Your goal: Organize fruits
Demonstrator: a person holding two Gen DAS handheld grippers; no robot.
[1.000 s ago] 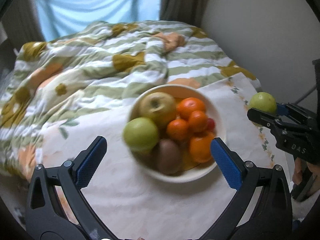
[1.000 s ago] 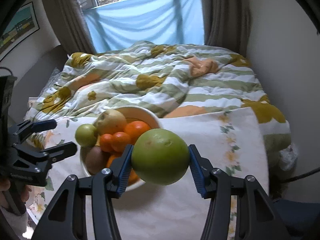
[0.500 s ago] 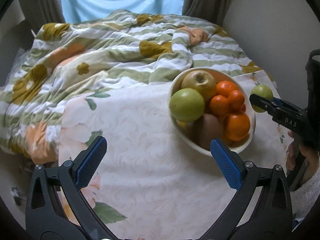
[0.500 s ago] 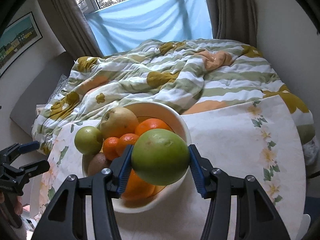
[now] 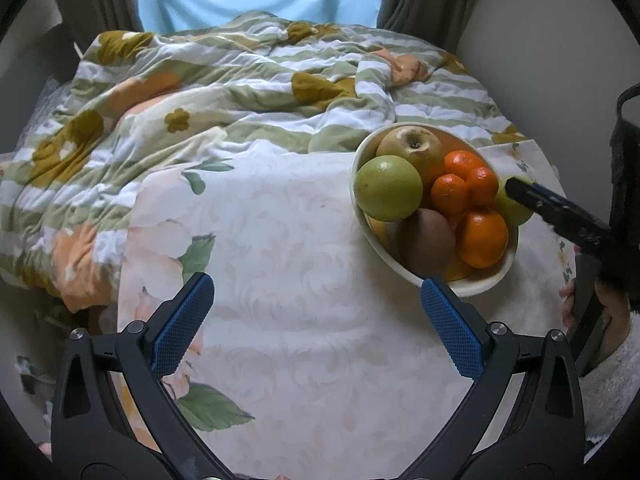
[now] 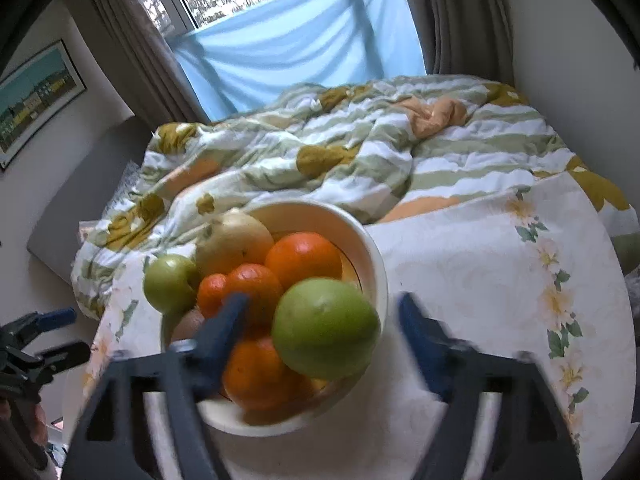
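Observation:
A cream bowl (image 6: pixel 376 264) on the flowered tablecloth holds several oranges, a yellow apple (image 6: pixel 234 240), a small green apple (image 6: pixel 170 282) and a kiwi (image 5: pixel 426 240). A large green fruit (image 6: pixel 326 328) rests on the oranges at the bowl's near right rim. My right gripper (image 6: pixel 322 306) straddles it with its jaws opening, both blue pads clear of the fruit. In the left wrist view this gripper's finger (image 5: pixel 560 216) reaches in from the right, half hiding that fruit (image 5: pixel 510 204). My left gripper (image 5: pixel 316 286) hangs open and empty over bare cloth, left of the bowl (image 5: pixel 480 286).
A rumpled striped and flowered duvet (image 5: pixel 240 92) covers the bed beyond the table. The tablecloth (image 5: pixel 288 240) stretches left of the bowl and also right of it (image 6: pixel 500 280). A wall stands to the right, with curtains and a window behind. A person's hand (image 5: pixel 608 312) holds the right gripper.
The right gripper sank toward the bowl with the green fruit, then its jaws spread off it; the fruit now lies on the oranges. The left gripper shifted left, so the bowl sits right.

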